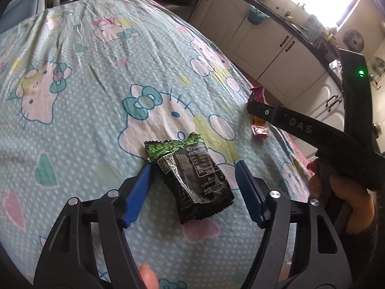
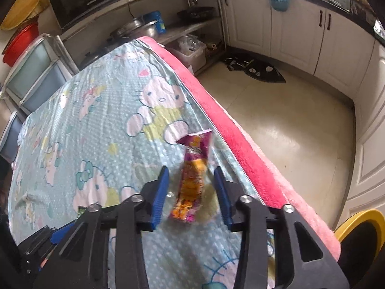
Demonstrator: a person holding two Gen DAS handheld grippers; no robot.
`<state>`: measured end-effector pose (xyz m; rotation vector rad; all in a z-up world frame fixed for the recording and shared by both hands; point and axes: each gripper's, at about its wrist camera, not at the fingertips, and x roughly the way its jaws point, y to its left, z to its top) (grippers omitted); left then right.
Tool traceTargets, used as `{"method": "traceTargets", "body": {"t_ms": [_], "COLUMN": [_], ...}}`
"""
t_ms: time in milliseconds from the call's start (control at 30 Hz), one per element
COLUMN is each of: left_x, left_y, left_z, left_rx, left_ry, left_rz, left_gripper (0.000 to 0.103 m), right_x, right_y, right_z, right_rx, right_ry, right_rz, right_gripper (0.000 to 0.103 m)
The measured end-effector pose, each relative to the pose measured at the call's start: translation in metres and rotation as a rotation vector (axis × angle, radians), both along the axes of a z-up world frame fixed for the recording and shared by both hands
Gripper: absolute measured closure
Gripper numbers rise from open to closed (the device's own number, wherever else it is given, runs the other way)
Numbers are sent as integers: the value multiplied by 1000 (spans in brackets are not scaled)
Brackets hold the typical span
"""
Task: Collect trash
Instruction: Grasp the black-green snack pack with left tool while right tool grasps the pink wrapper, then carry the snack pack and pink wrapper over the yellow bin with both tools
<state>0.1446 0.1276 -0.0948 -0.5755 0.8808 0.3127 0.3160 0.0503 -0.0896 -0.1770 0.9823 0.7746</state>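
We have both grippers — left [image 1: 193,168] around the black wrapper [image 1: 192,178], right [image 2: 191,174] around the orange one [image 2: 193,175] — jaws wide, holding nothing, so we should close squarely, low against the cloth [image 1: 84,77].

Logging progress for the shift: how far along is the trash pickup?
Nothing looks collected yet. In hand: the left claw stands open around the black-green wrapper, and the right claw open around the purple-orange wrapper. Left: gripping both and binning them; no bin identifiable.
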Motion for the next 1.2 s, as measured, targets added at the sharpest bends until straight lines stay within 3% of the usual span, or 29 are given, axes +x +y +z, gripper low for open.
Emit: {"method": "traceTargets", "body": {"t_ms": [33,400,600,867,1200], "left_x": [0,0,-12,-28,-24], "left_y": [-1,-2,10,7,-40], "left_z": [-1,-4,-5,3,37], "left_rx": [13,117,83,49,75], "left_ry": [5,18,4,-39,-124], "left_rz": [1,-10,5,-19,-141], "left_gripper": [46,71,92,92,92], "right_x": [1,-18,-40,-67,-87], "right_y": [-1,-50,-88,-125,-177], "right_z": [-3,-5,-8,-6,16], "right_rx": [-7,54,99,153,223], "right_ry": [1,-30,-18,-1,-37], "right_rz": [-9,-89,-131,-175,-240], "right_gripper": [81,85,86,86,86]}}
